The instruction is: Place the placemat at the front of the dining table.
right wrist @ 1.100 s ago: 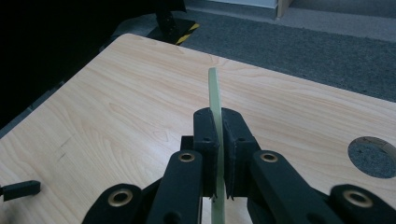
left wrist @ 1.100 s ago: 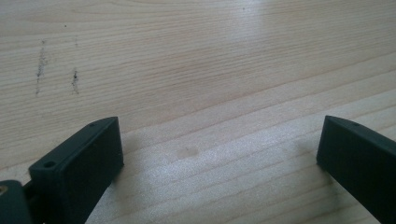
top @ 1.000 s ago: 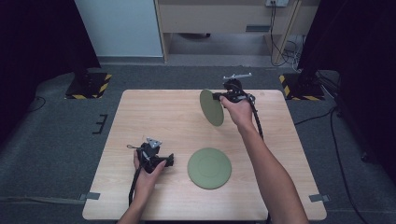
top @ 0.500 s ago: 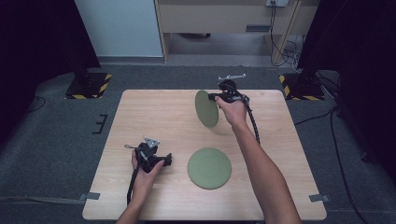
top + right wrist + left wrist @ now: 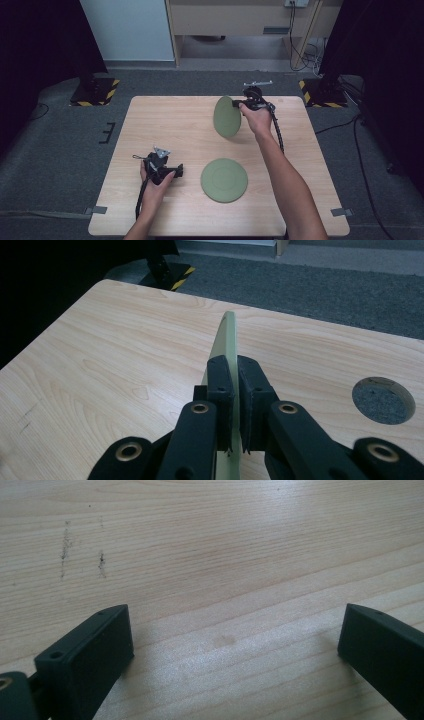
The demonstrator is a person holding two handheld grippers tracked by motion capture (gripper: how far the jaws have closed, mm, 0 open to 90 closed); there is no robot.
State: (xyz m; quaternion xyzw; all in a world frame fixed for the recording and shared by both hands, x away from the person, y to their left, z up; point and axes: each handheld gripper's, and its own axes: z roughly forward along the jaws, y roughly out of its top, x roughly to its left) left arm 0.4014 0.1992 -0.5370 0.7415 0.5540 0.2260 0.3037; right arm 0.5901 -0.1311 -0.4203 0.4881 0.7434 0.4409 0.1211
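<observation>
At a light wooden table (image 5: 165, 125), the left gripper (image 5: 176, 170) rests low near the near-left corner, its jaws spread wide over bare wood with nothing between them. Just to its right a green plate (image 5: 224, 180) lies flat on the tabletop. Farther back and to the right, the right gripper (image 5: 235, 104) is clamped on the rim of a second green plate (image 5: 227, 117), held on edge above the table's far half; in the right gripper view its jaws pinch the thin pale rim (image 5: 228, 335) squarely. The plate looks stiff, light and smooth, likely plastic, so it may swivel or slip in the pads; the rim is the only workable hold, best taken deep.
</observation>
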